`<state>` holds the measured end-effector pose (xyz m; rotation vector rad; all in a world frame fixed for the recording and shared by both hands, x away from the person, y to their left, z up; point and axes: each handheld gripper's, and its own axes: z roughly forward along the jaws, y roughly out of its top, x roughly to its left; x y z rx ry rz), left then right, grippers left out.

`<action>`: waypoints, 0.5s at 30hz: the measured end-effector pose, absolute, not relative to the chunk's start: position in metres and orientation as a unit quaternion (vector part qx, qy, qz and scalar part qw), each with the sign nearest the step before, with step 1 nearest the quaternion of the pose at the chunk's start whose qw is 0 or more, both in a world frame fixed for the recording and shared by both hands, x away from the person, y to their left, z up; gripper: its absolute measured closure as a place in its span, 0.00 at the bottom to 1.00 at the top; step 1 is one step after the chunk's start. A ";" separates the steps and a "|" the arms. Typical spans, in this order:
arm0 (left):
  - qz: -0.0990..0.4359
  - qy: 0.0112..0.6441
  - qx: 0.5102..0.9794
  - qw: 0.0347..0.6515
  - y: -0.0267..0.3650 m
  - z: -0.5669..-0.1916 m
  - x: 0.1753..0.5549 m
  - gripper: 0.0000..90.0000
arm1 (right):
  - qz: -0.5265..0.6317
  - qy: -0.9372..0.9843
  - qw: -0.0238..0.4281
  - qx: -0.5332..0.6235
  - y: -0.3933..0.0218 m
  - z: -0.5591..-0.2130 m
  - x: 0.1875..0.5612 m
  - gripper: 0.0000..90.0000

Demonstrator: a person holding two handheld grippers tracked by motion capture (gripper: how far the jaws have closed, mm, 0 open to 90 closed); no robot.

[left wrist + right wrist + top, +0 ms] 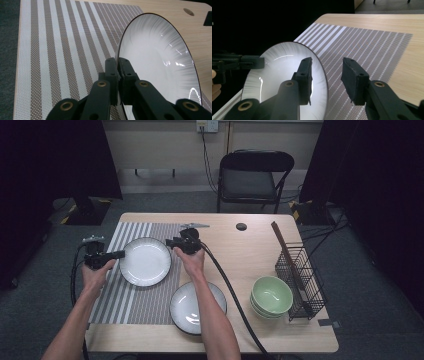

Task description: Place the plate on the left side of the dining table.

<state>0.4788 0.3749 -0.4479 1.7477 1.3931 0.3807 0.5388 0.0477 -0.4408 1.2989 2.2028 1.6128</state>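
White plate [145, 261], left gripper [119, 254] fingers clamping rim, right gripper [171, 242] fingers parted

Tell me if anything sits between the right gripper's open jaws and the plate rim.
Nothing visible does. The right gripper stands open astride the rim of the plate, pads clear of it, while the left gripper is clamped on the opposite rim.

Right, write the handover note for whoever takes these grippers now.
Left gripper: shut on the rim of the white plate, which sits over the striped placemat.
Right gripper: open, jaws astride the plate's opposite rim, not pressing it.
Second plate rests at the mat's near right corner.
Done: plate brought onto the mat.
Left: probably let go with the left gripper and draw both back.
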 end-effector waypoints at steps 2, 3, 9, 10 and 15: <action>0.145 0.564 0.696 0.420 0.377 -0.449 0.479 0.97 | 0.533 0.726 0.066 0.430 0.041 -0.439 0.536 0.66; 0.140 0.570 0.690 0.424 0.378 -0.451 0.480 0.97 | 0.534 0.723 0.069 0.433 0.037 -0.438 0.535 0.66; 0.140 0.577 0.684 0.424 0.379 -0.455 0.482 0.97 | 0.546 0.714 0.086 0.430 0.016 -0.427 0.529 0.65; 0.140 0.578 0.686 0.420 0.379 -0.454 0.482 0.97 | 0.549 0.712 0.087 0.430 0.013 -0.425 0.528 0.65; 0.140 0.582 0.684 0.416 0.383 -0.461 0.481 0.96 | 0.556 0.705 0.095 0.429 0.001 -0.418 0.523 0.62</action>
